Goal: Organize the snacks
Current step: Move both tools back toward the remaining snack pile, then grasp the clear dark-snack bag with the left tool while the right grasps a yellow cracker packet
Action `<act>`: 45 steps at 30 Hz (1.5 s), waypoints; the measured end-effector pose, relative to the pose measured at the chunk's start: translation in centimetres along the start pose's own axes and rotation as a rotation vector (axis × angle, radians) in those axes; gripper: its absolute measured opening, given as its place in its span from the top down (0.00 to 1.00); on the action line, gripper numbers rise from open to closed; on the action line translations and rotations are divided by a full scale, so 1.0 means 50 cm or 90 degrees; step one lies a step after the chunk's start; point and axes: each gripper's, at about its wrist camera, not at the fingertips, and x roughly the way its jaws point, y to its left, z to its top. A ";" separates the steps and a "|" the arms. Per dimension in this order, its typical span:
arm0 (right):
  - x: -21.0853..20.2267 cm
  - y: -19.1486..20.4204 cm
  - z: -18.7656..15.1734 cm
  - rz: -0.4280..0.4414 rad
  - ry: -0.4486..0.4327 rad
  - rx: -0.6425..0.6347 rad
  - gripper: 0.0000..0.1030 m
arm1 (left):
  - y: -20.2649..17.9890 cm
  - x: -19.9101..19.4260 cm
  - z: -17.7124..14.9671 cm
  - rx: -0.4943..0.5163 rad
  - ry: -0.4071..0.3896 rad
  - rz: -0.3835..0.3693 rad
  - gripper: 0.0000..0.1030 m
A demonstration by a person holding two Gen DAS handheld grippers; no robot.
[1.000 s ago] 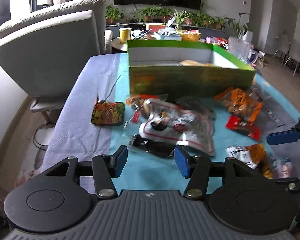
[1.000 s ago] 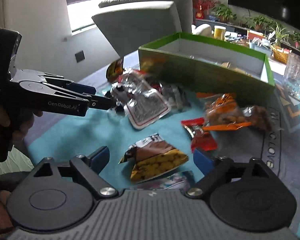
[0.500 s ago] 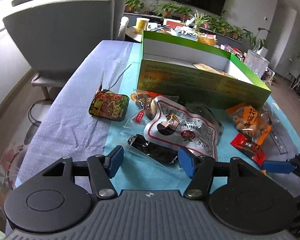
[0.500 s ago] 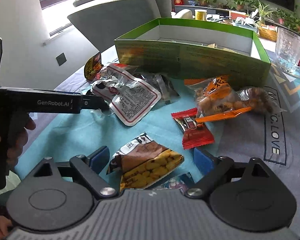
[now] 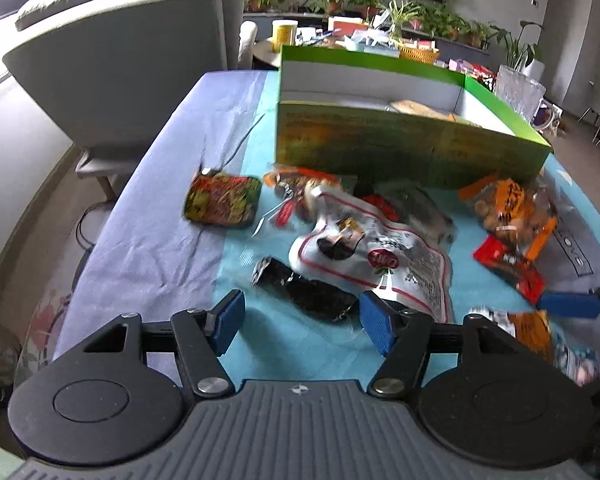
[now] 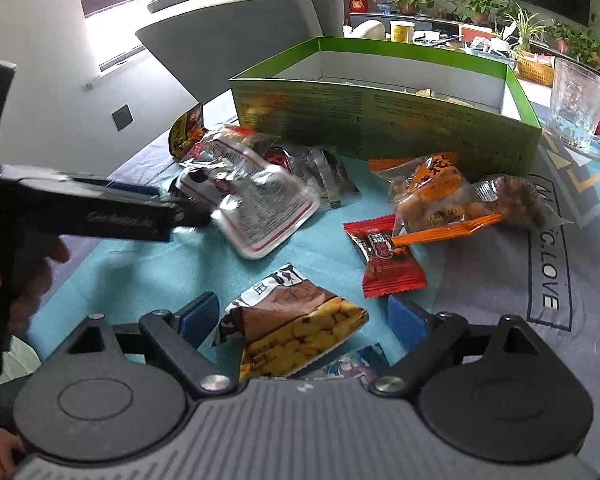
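Above the teal cloth we tilt both grippers downward; left gripper (image 5: 300, 316) jaws are opening over a black packet (image 5: 308, 292); right gripper (image 6: 302, 318) gapes wide around the yellow snack bag (image 6: 296, 332); green box (image 6: 380, 120) at twelve o'clock.

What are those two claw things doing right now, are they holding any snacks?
Left gripper: jaws opening, holding nothing; the black packet lies just ahead.
Right gripper: jaws open, holding nothing; the yellow-brown snack bag lies between them.

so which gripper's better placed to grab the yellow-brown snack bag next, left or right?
Right, probably. The right gripper is open with the yellow-brown snack bag lying between its pads. The left gripper, jaws opening, faces the black packet instead.
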 end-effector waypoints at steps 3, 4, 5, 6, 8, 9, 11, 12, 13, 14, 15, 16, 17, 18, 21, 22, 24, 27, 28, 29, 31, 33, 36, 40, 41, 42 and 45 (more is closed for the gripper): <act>0.001 -0.003 0.000 -0.001 -0.003 0.001 0.11 | 0.019 -0.019 -0.017 0.003 0.011 0.010 0.41; 0.001 -0.002 0.000 -0.001 -0.003 -0.001 0.11 | 0.024 -0.025 -0.022 0.004 0.014 0.017 0.41; 0.001 -0.002 -0.001 -0.002 -0.003 -0.003 0.11 | 0.031 -0.030 -0.028 0.006 0.016 0.026 0.41; 0.001 -0.001 -0.001 -0.002 -0.003 -0.005 0.11 | 0.039 -0.034 -0.031 0.002 0.019 0.037 0.41; 0.002 0.000 -0.002 -0.002 -0.003 -0.007 0.11 | 0.053 -0.040 -0.032 -0.017 0.020 0.052 0.42; 0.002 0.000 -0.002 -0.003 -0.003 -0.007 0.11 | 0.058 -0.043 -0.032 -0.029 0.018 0.052 0.42; 0.001 0.001 -0.002 -0.003 -0.002 -0.008 0.11 | 0.062 -0.053 -0.027 -0.050 0.001 0.037 0.42; 0.001 0.001 -0.002 -0.002 0.000 -0.008 0.11 | 0.059 -0.059 -0.023 -0.054 -0.010 0.023 0.42; 0.000 0.001 -0.002 -0.003 0.001 -0.008 0.11 | 0.055 -0.063 -0.020 -0.055 -0.018 0.009 0.42; 0.000 0.002 -0.003 -0.003 0.001 -0.008 0.11 | 0.050 -0.064 -0.016 -0.054 -0.026 -0.002 0.42; -0.001 0.001 -0.003 -0.004 0.001 -0.007 0.11 | 0.043 -0.062 -0.012 -0.051 -0.031 -0.010 0.42; -0.001 0.001 -0.003 -0.003 0.001 -0.005 0.11 | 0.037 -0.055 -0.008 -0.045 -0.030 -0.009 0.42; 0.000 0.002 -0.002 -0.004 0.001 -0.004 0.11 | 0.030 -0.044 -0.004 -0.038 -0.023 0.001 0.42; 0.001 0.003 -0.002 -0.006 0.001 -0.005 0.11 | 0.024 -0.032 -0.003 -0.031 -0.012 0.015 0.42; 0.000 0.010 -0.004 -0.003 0.004 -0.018 0.11 | 0.017 -0.011 -0.006 -0.018 0.009 0.031 0.42; -0.001 0.011 -0.005 0.000 0.006 -0.024 0.11 | 0.018 -0.013 -0.011 -0.011 0.007 0.028 0.42; -0.002 0.014 -0.009 0.001 0.008 -0.037 0.11 | 0.019 -0.018 -0.019 0.009 0.007 0.027 0.42; 0.001 0.019 -0.012 -0.005 0.006 -0.053 0.11 | 0.030 -0.021 -0.026 0.017 0.003 0.031 0.42; 0.003 0.021 -0.011 -0.007 0.005 -0.056 0.11 | 0.034 -0.021 -0.025 0.014 0.002 0.032 0.42; 0.004 0.021 -0.012 -0.009 0.004 -0.056 0.11 | 0.039 -0.021 -0.024 0.009 0.003 0.033 0.42; 0.007 0.022 -0.011 -0.015 0.002 -0.055 0.11 | 0.044 -0.019 -0.021 0.001 0.005 0.035 0.42; 0.008 0.024 -0.010 -0.020 0.000 -0.056 0.11 | 0.043 -0.017 -0.018 0.004 0.005 0.040 0.42; 0.008 0.027 -0.014 -0.023 -0.002 -0.065 0.11 | 0.032 -0.004 -0.014 0.022 -0.005 0.053 0.42; 0.006 0.031 -0.016 -0.028 -0.005 -0.069 0.17 | 0.029 0.004 -0.010 0.028 -0.018 0.043 0.53; 0.004 0.033 -0.016 -0.025 -0.011 -0.069 0.23 | 0.029 0.001 -0.012 0.032 -0.026 0.031 0.71; 0.003 0.035 -0.015 -0.029 -0.009 -0.071 0.23 | 0.028 -0.001 -0.013 0.035 -0.032 0.027 0.73; -0.003 0.039 -0.013 -0.043 -0.023 -0.071 0.29 | 0.035 -0.012 -0.013 0.017 -0.036 0.014 0.77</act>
